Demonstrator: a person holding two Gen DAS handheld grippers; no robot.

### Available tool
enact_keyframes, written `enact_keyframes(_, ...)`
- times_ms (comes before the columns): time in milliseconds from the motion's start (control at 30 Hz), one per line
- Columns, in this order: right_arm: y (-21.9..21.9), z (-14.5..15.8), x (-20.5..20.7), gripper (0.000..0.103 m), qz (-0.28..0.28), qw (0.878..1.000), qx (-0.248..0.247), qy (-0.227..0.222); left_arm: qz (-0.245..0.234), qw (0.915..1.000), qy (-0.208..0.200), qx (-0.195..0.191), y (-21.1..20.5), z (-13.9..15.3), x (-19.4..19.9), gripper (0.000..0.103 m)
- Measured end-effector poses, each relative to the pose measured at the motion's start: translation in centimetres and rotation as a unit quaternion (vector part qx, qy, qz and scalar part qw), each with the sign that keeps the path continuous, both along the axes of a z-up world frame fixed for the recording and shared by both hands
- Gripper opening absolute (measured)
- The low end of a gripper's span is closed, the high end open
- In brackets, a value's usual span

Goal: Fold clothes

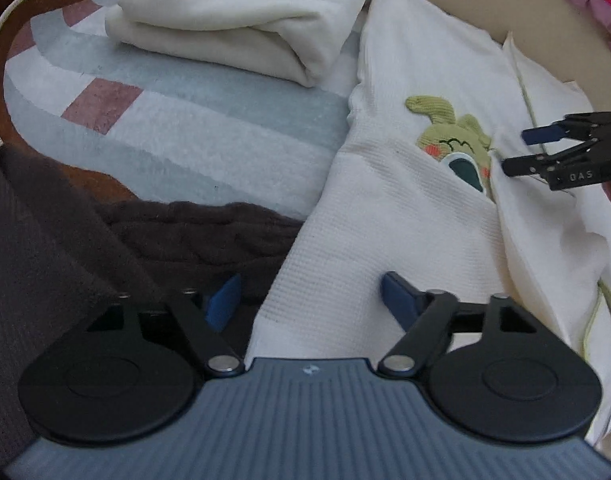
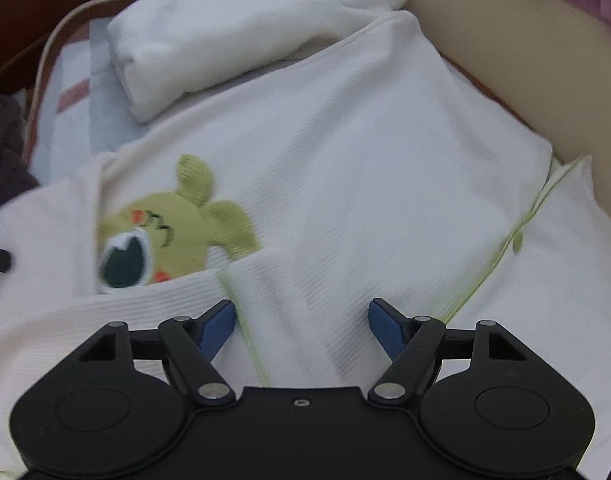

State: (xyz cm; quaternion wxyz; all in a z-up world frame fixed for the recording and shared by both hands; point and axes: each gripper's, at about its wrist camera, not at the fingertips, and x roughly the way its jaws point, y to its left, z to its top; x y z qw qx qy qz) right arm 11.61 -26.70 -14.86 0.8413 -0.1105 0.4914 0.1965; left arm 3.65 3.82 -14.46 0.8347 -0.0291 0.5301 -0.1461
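A white waffle-knit garment (image 1: 405, 220) (image 2: 365, 168) with a green animal patch (image 1: 457, 144) (image 2: 173, 228) and thin green trim lies spread out, with a flap folded over the patch's lower part. My left gripper (image 1: 311, 300) hovers over the garment's left edge, its blue pads wide apart and gripping nothing. My right gripper (image 2: 301, 320) stands open over a folded flap near the patch. In the left wrist view the right gripper (image 1: 517, 152) shows at the right edge, fingers apart just above the cloth.
A folded cream cloth (image 1: 233, 20) (image 2: 225, 40) lies behind the garment on a blue, white and pink striped mat (image 1: 185, 128). A dark brown knit piece (image 1: 105, 232) is bunched at the left. A beige padded surface (image 2: 525, 60) rises at the right.
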Motion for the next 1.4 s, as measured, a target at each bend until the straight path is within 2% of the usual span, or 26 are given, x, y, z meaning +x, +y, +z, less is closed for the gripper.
enact_keyframes(33,-0.3,0.2,-0.3,0.043,0.005,1.0,0.018,0.0,-0.003,1.0,-0.001,-0.007,0.1,0.1,-0.2,0.036)
enact_keyframes(67,-0.5,0.4,-0.7,0.017,0.009,0.999,0.036,0.001,-0.004,0.9998,0.002,-0.021,0.2,0.2,-0.3,0.03)
enact_keyframes(100,-0.8,0.6,-1.0,0.008,0.013,0.998,0.054,0.003,-0.004,0.9997,-0.001,-0.022,0.2,0.4,-0.4,0.023)
enact_keyframes(233,-4.0,4.2,-3.9,0.008,-0.048,0.989,0.14,-0.016,0.01,0.9996,-0.004,-0.027,0.9,1.2,-0.7,0.011)
enact_keyframes(333,-8.2,8.5,-8.7,0.008,-0.111,0.967,0.224,-0.049,0.027,0.9992,0.001,-0.03,1.7,1.5,-0.9,0.009)
enact_keyframes(400,-10.7,11.0,-12.9,0.008,-0.145,0.951,0.264,-0.072,0.023,0.9996,-0.002,-0.017,1.5,1.7,-1.2,0.009)
enact_keyframes(467,-12.6,12.3,-16.8,0.008,-0.167,0.941,0.286,-0.074,0.015,0.9999,-0.002,-0.001,1.1,1.7,-1.3,0.009)
enact_keyframes(533,-13.8,12.1,-20.3,0.008,-0.186,0.939,0.286,-0.046,0.012,0.9999,0.005,0.01,0.9,1.4,-1.3,0.009)
enact_keyframes(600,-14.2,10.5,-22.5,0.008,-0.206,0.937,0.282,0.015,0.01,0.9997,0.012,0.017,0.8,1.1,-1.2,0.01)
enact_keyframes(667,-14.6,7.5,-23.5,0.009,-0.238,0.922,0.284,0.115,0.017,0.9996,0.019,0.011,1.3,0.9,-1.2,0.012)
enact_keyframes(767,-15.1,4.0,-24.6,0.016,-0.263,0.89,0.312,0.206,0.039,0.9985,0.035,-0.013,2.4,0.5,-1.0,0.016)
enact_keyframes(800,-15.4,3.7,-24.8,0.016,-0.268,0.883,0.321,0.214,0.049,0.9977,0.04,-0.024,2.8,0.5,-1.0,0.016)
enact_keyframes(833,-15.9,3.7,-24.8,0.029,-0.275,0.874,0.336,0.217,0.057,0.9971,0.04,-0.03,3.1,0.7,-1.1,0.017)
enact_keyframes(867,-16.5,3.7,-24.9,0.051,-0.283,0.865,0.352,0.22,0.066,0.9968,0.034,-0.031,3.3,1.1,-1.3,0.017)
enact_keyframes(933,-17.5,3.7,-25.0,0.067,-0.297,0.844,0.384,0.226,0.083,0.9963,-0.001,-0.018,3.3,2.3,-2.0,0.022)
enact_keyframes(1000,-18.6,3.2,-25.3,0.067,-0.318,0.822,0.417,0.224,0.089,0.9945,-0.055,-0.005,2.8,4.2,-3.0,0.024)
enact_keyframes(1067,-19.5,2.6,-25.4,0.067,-0.345,0.801,0.434,0.226,0.075,0.992,-0.092,-0.04,2.1,5.6,-3.8,0.035)
enact_keyframes(1100,-19.9,2.3,-25.5,0.067,-0.359,0.79,0.441,0.228,0.065,0.991,-0.095,-0.068,1.6,5.9,-3.9,0.04)
enact_keyframes(1167,-19.6,2.0,-25.3,0.067,-0.369,0.787,0.436,0.234,0.037,0.9893,-0.09,-0.11,0.1,5.9,-3.7,0.04)
enact_keyframes(1233,-18.9,1.7,-24.7,0.067,-0.38,0.792,0.409,0.246,-0.005,0.9882,-0.079,-0.131,-2.0,5.4,-3.4,0.039)
enact_keyframes(1333,-18.0,1.3,-23.8,0.067,-0.391,0.797,0.382,0.257,-0.043,0.9836,-0.042,-0.17,-4.3,4.4,-3.0,0.04)
enact_keyframes(1400,-17.5,1.0,-23.4,0.067,-0.391,0.804,0.377,0.243,-0.059,0.9808,-0.025,-0.184,-5.6,3.6,-2.8,0.043)
